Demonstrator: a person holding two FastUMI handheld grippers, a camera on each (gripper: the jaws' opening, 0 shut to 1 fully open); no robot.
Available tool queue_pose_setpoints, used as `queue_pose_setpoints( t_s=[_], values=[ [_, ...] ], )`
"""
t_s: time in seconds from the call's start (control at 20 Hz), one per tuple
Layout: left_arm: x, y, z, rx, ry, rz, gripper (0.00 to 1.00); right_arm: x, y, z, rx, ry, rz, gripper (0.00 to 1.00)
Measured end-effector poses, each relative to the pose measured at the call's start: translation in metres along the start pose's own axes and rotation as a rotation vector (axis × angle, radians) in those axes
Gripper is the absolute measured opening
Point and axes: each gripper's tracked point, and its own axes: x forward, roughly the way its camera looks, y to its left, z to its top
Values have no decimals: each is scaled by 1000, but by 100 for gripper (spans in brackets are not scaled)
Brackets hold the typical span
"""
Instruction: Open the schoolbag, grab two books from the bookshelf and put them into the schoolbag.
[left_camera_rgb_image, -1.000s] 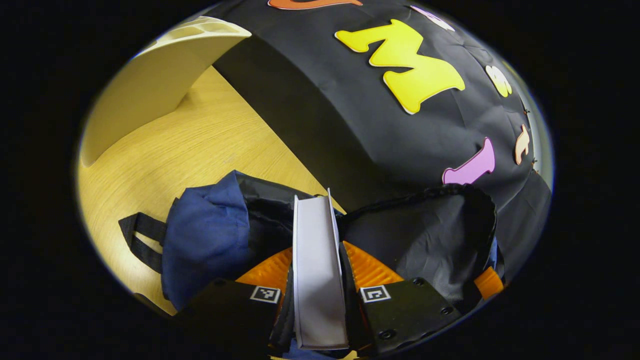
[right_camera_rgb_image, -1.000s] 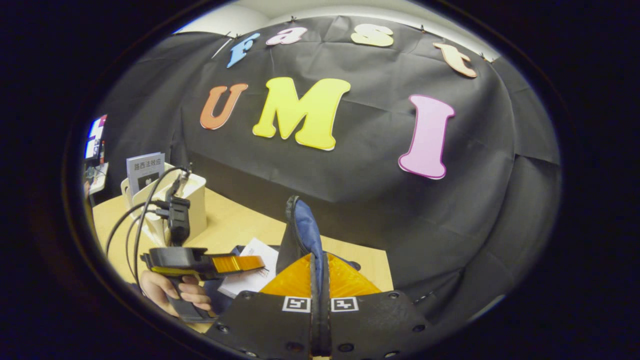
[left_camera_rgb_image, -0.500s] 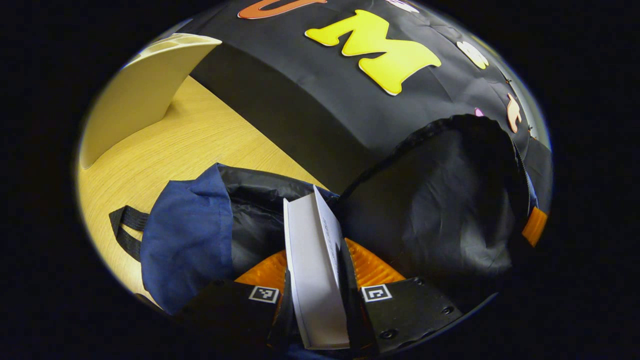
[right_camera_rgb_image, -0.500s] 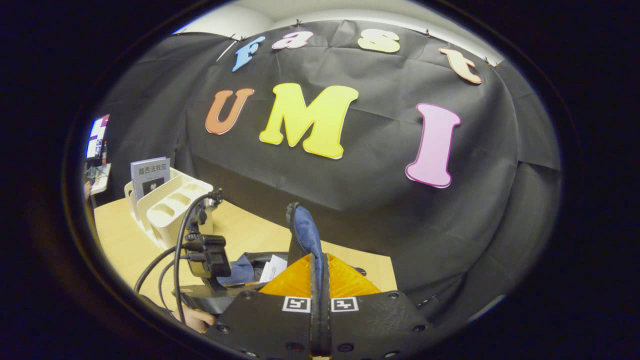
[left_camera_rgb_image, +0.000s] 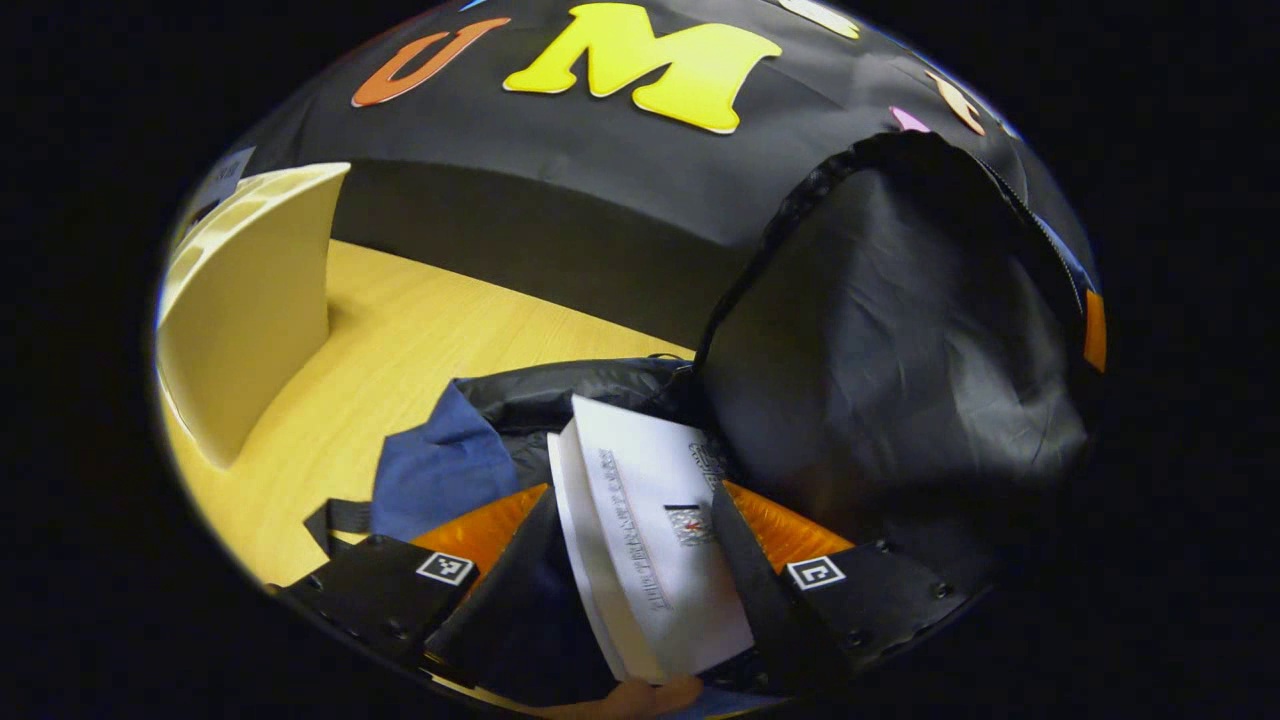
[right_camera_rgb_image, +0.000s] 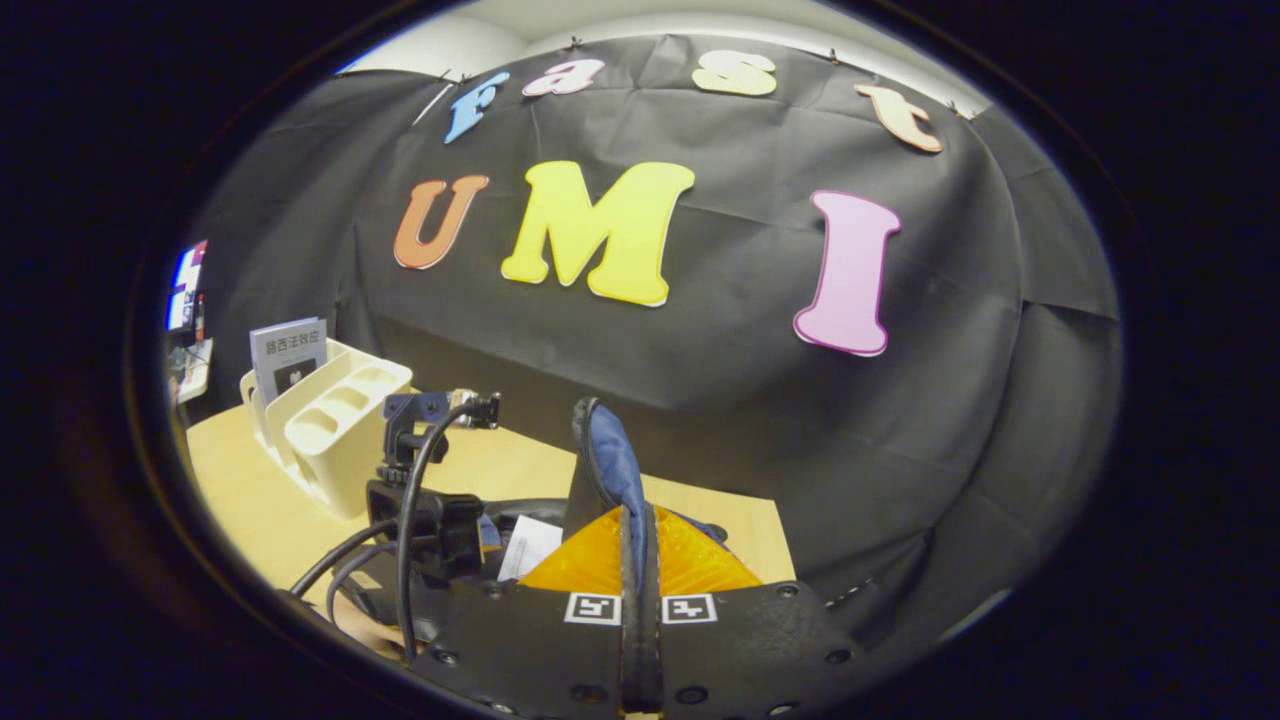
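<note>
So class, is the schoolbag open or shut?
Open: the right tool lifts the schoolbag flap, baring dark lining, with a book entering.

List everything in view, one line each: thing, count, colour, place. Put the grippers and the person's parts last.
schoolbag: one, blue outside with black lining, on the table, flap raised and mouth open.
white book: one, white, between the left gripper's fingers, heading into the bag's mouth.
grey book: one, grey cover, standing in the bookshelf.
bookshelf: one, cream, on the table's left side in the right gripper view.
table: one, light wood, under everything.
left gripper: one, fingers spread, the book leaning on one finger.
right gripper: one, shut on the bag's blue flap edge.
hand: one, under the left gripper's body.
</note>
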Motion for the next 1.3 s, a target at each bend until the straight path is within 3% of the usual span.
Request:
queue_pose_setpoints(
  t_s=[0.45, 0.8, 1.0, 1.3],
  values=[
    [-75, 48, 45, 157, -81, 49, 97, -4, 2, -24, 84, 30, -5, 0],
    [-141, 127, 99, 260, -182, 150, 98, -2, 4, -33, 147, 49, 10, 0],
    [-174, 165, 128, 252, -208, 167, 98, -2, 2, -34, 151, 48, -3, 0],
    [-218, 246, 192, 274, -272, 282, 98, -8, 10, -36, 163, 38, -14, 0]
  ],
)
